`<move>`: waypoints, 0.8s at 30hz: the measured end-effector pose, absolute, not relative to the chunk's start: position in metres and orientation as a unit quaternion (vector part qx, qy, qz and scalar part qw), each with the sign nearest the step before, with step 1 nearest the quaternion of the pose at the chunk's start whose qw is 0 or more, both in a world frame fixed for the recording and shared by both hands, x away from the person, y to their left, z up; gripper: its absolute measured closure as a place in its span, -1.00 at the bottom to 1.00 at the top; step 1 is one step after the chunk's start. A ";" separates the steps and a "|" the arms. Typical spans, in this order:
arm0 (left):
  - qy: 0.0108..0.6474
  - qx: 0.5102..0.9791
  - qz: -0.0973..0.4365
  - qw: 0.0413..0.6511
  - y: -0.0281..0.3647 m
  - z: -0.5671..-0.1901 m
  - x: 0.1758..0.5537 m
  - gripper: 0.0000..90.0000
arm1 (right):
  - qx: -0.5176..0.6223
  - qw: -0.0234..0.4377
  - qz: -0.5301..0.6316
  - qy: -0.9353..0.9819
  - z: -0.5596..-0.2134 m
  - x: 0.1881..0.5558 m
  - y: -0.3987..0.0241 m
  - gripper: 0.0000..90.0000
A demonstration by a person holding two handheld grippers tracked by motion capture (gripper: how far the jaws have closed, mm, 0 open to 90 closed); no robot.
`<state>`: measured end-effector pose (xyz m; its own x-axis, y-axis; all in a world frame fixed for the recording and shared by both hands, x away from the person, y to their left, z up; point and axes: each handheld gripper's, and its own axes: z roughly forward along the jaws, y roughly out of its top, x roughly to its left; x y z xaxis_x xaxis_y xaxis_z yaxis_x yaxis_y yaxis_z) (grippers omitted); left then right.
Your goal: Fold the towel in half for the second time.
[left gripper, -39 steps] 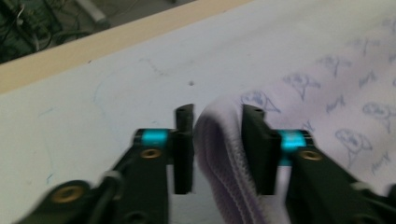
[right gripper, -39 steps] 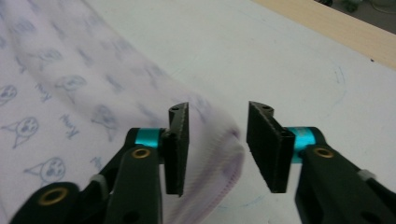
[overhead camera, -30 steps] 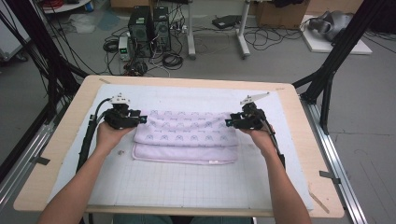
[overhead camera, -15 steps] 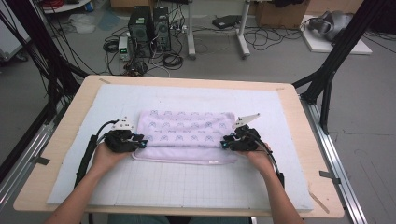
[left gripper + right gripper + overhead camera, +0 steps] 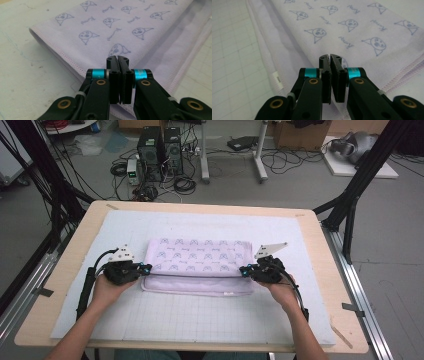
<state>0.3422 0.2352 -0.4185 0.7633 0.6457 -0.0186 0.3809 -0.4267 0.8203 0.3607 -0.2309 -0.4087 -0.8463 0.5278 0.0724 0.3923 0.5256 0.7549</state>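
A lilac towel (image 5: pixel 200 262) printed with small faces lies folded on the white grid mat (image 5: pixel 200 320). My left gripper (image 5: pixel 149 268) rests at the towel's left end and my right gripper (image 5: pixel 242 270) at its right end, both pointing inward. In the left gripper view the left gripper (image 5: pixel 117 58) hangs just over the towel (image 5: pixel 100 30), its jaws pressed together. The right gripper (image 5: pixel 330 56) looks the same above the towel (image 5: pixel 352 32). Both pairs of jaws have just been closing, and nothing is between them.
The mat covers a wooden table (image 5: pixel 310 220) with metal rails along both sides. A small white label (image 5: pixel 277 80) sticks out of the towel's near hem. Black frame legs, computers and cables stand on the floor beyond the table.
Both hands have slid from the towel's far corners toward the person, down along its two ends. The towel has stayed where it lay.
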 end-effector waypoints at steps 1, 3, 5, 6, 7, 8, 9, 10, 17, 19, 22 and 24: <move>0.309 0.830 0.150 0.439 0.236 -0.417 0.340 0.95 | 0.264 0.080 0.414 0.868 -0.407 0.357 -0.232 0.95; 0.302 0.832 0.149 0.441 0.237 -0.415 0.333 0.95 | 0.263 0.077 0.418 0.866 -0.406 0.351 -0.235 0.94; 0.297 0.836 0.146 0.438 0.237 -0.414 0.326 0.95 | 0.257 0.075 0.420 0.867 -0.405 0.343 -0.237 0.94; 0.294 0.838 0.144 0.437 0.237 -0.415 0.321 0.95 | 0.256 0.074 0.420 0.868 -0.405 0.338 -0.237 0.94; 0.290 0.842 0.142 0.433 0.237 -0.418 0.316 0.95 | 0.251 0.072 0.420 0.869 -0.405 0.334 -0.238 0.94; 0.287 0.847 0.137 0.425 0.237 -0.421 0.313 0.94 | 0.249 0.068 0.419 0.871 -0.408 0.328 -0.238 0.94; 0.288 0.850 0.133 0.419 0.237 -0.425 0.311 0.90 | 0.246 0.063 0.414 0.874 -0.411 0.325 -0.238 0.91; 0.292 0.855 0.129 0.409 0.237 -0.428 0.311 0.75 | 0.246 0.055 0.406 0.878 -0.415 0.324 -0.238 0.79; 0.298 0.857 0.135 0.398 0.237 -0.439 0.309 0.49 | 0.270 0.059 0.390 0.878 -0.431 0.320 -0.243 0.39; 0.295 0.857 0.144 0.398 0.238 -0.441 0.308 0.68 | 0.276 0.068 0.383 0.879 -0.436 0.320 -0.243 0.47; 0.295 0.855 0.148 0.400 0.240 -0.439 0.307 0.93 | 0.272 0.090 0.378 0.881 -0.436 0.319 -0.244 0.85; 0.296 0.851 0.153 0.407 0.242 -0.437 0.305 0.94 | 0.265 0.092 0.380 0.881 -0.434 0.318 -0.245 0.93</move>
